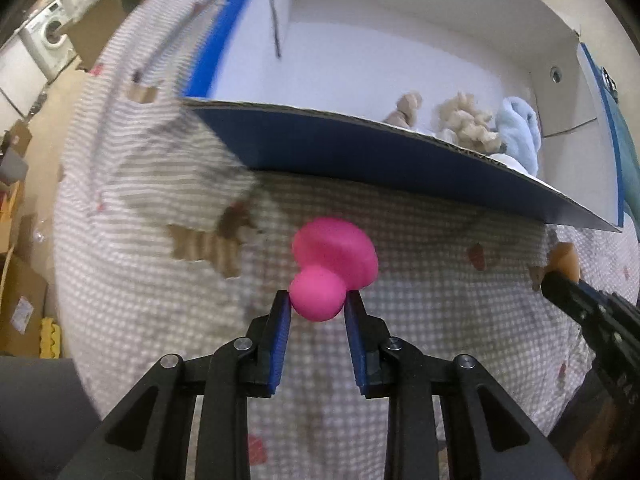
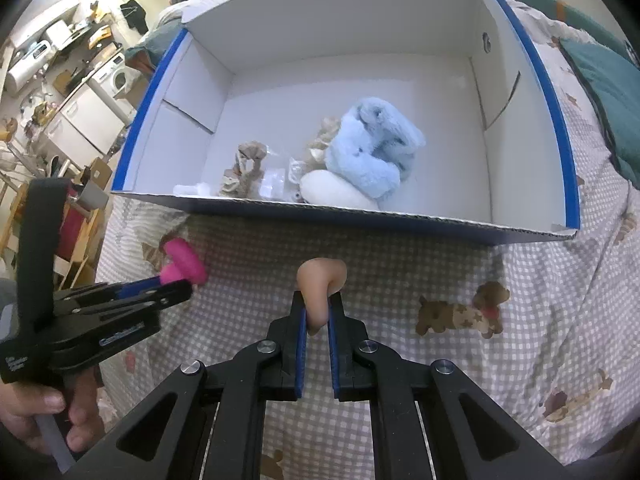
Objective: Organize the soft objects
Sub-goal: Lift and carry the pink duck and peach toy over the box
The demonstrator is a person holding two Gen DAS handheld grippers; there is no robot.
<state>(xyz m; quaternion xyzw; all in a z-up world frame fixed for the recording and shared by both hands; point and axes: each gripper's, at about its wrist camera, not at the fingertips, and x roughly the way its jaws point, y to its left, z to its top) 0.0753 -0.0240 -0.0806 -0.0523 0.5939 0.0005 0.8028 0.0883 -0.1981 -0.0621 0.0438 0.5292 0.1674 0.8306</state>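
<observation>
Left gripper (image 1: 317,300) clenches a pink mushroom toy (image 1: 334,266); right gripper (image 2: 318,300) pinches a peach toy (image 2: 320,284); both hang above the checked bedspread (image 2: 400,280), the open box (image 2: 360,218) lying straight ahead.

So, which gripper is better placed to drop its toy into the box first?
Probably the right gripper. Its peach toy faces the middle of the box's near wall. The left gripper, holding the pink mushroom toy, sits toward the box's left end.
</observation>
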